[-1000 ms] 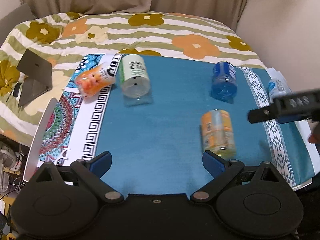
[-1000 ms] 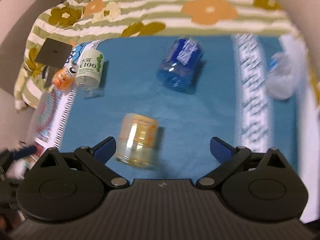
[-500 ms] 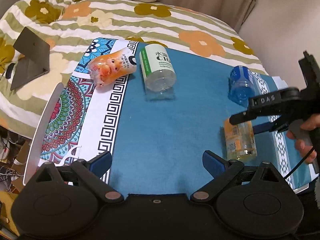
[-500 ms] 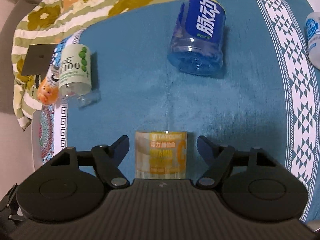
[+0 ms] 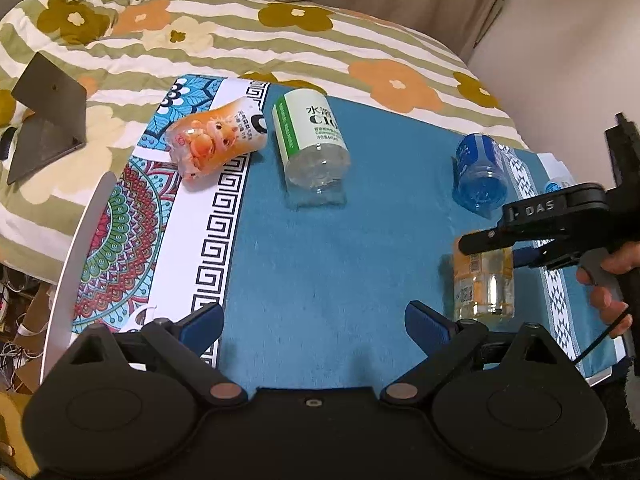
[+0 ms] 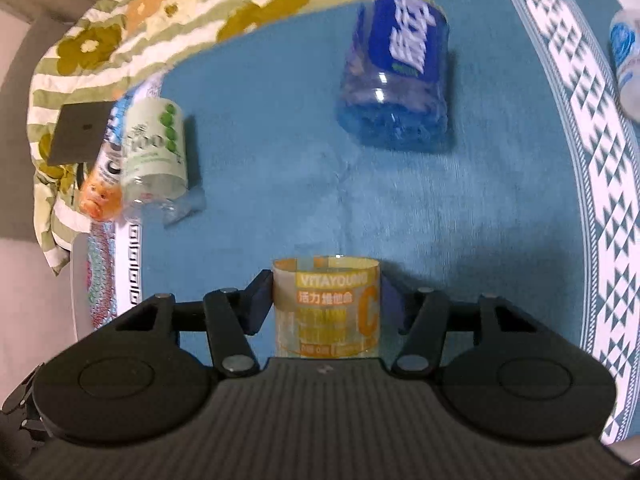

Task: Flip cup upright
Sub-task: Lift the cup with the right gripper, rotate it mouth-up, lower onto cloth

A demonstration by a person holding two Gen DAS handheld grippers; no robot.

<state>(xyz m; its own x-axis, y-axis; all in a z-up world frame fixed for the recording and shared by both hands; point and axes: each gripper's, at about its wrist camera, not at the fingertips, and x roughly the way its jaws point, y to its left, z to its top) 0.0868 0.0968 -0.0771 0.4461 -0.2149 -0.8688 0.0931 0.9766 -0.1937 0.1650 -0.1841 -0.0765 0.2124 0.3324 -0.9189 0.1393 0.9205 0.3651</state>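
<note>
A clear cup with a yellow-orange label (image 6: 326, 306) lies on its side on the blue cloth. My right gripper (image 6: 326, 304) is shut on it, one finger on each side of its label end. In the left wrist view the same cup (image 5: 484, 286) lies at the right with the right gripper (image 5: 520, 236) over it. My left gripper (image 5: 314, 320) is open and empty above the cloth's near edge, left of the cup.
A blue cup (image 6: 396, 76), a green-labelled cup (image 5: 312, 140), an orange cartoon cup (image 5: 214, 142) and a pale cup (image 6: 626, 60) lie on their sides on the cloth (image 5: 320, 260). A dark tablet (image 5: 48, 116) rests on the floral quilt.
My right gripper has moved in around the yellow-orange cup and closed on it. My left gripper has stayed open, and its view has shifted slightly.
</note>
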